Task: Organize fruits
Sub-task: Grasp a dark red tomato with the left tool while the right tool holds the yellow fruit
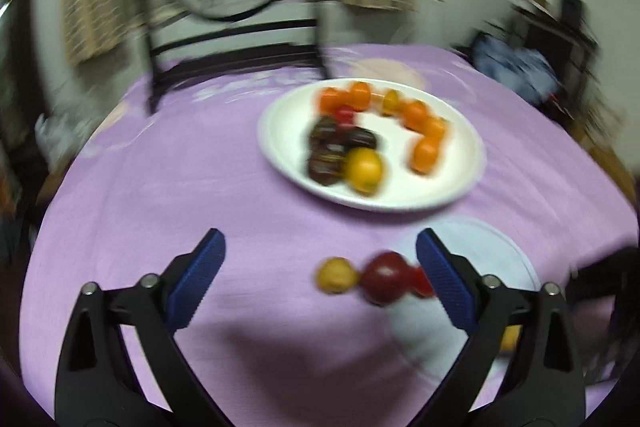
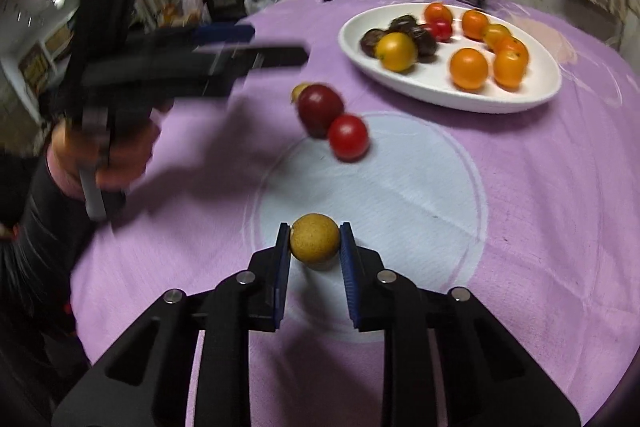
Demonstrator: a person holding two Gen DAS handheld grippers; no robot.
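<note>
Clamped tight between the right gripper (image 2: 315, 242) blue ribbed pads: round speckled yellow fruit (image 2: 314, 237). Ahead, glossy red tomato (image 2: 348, 137), white oval plate (image 2: 448, 95). Left gripper (image 1: 320, 259) spread wide, empty, over purple cloth (image 1: 160, 187).
</note>
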